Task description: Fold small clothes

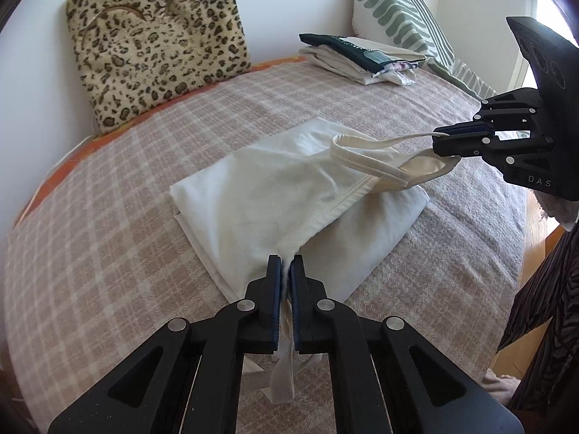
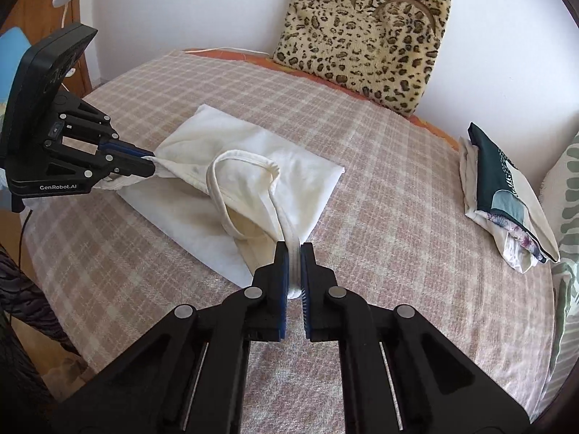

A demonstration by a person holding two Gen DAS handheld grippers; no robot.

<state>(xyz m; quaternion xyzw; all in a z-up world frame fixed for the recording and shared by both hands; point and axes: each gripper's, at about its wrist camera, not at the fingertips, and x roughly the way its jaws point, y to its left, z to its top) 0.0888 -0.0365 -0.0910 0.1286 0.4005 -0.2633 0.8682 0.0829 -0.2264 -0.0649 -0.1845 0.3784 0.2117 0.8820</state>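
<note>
Cream garment [image 1: 289, 181] stretched between left gripper [image 1: 286, 267], right gripper [image 2: 295, 253], both clamped.

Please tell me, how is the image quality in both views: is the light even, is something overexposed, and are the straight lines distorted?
Left wrist view: sharp, soft daylight; the window strip at the right edge is blown out; the checked blanket bows outward, and dark corners frame the image. Right wrist view: equally sharp, even light, only faint shadows under the white garment; the blanket lines curve the same way.
</note>
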